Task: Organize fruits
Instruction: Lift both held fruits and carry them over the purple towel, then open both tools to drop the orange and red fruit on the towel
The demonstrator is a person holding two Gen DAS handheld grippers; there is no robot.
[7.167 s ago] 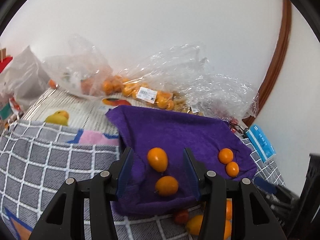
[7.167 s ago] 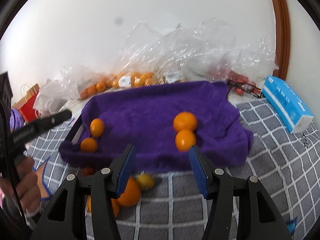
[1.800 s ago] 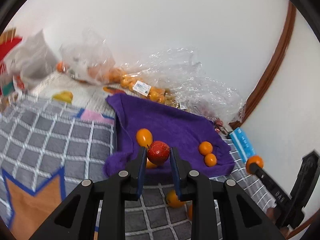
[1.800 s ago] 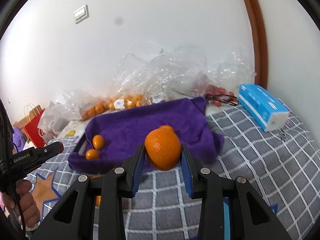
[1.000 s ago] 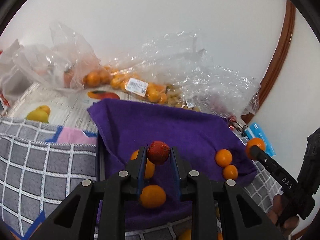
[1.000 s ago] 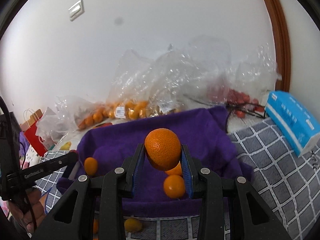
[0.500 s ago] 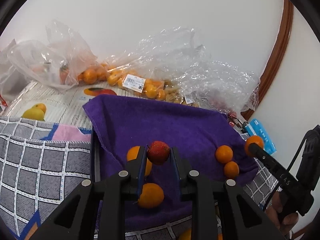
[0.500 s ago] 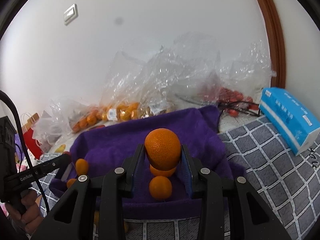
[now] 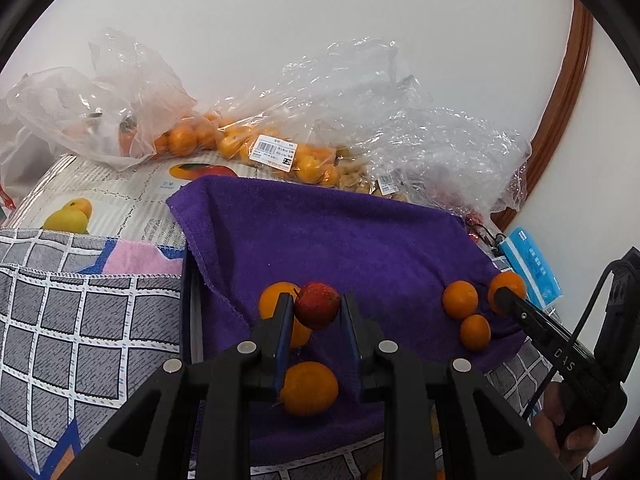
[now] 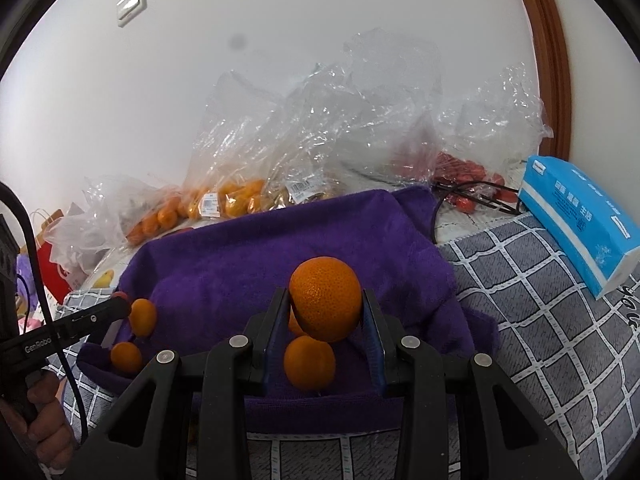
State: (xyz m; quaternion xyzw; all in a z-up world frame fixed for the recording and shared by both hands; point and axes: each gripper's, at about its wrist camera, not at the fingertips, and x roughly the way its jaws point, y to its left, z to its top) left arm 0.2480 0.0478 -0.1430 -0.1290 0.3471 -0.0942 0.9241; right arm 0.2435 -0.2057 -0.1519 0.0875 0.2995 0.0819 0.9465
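Observation:
My left gripper (image 9: pixel 316 312) is shut on a small red fruit (image 9: pixel 318 305), held above the purple towel (image 9: pixel 340 240) that lines a tray. Two orange fruits (image 9: pixel 310 388) lie under it on the towel's left side. My right gripper (image 10: pixel 325 316) is shut on a large orange (image 10: pixel 325 309) over the towel (image 10: pixel 260 264), above two small oranges (image 10: pixel 309 362). In the left wrist view the right gripper and its orange (image 9: pixel 506 286) hover beside that pair (image 9: pixel 460 299). The left gripper's tip (image 10: pixel 116 307) shows at the left of the right wrist view, near two orange fruits (image 10: pixel 142 317).
Clear plastic bags of oranges (image 9: pixel 240 144) and red fruit (image 10: pixel 460 172) are piled along the wall behind the tray. A blue tissue box (image 10: pixel 580 216) lies on the grey checked cloth (image 10: pixel 540 320) at the right. A fruit-printed sheet (image 9: pixel 112 196) lies left of the towel.
Both grippers have kept their fruit and barely moved over the last second. Seven seconds ago both were open and empty; by two seconds ago each held its fruit.

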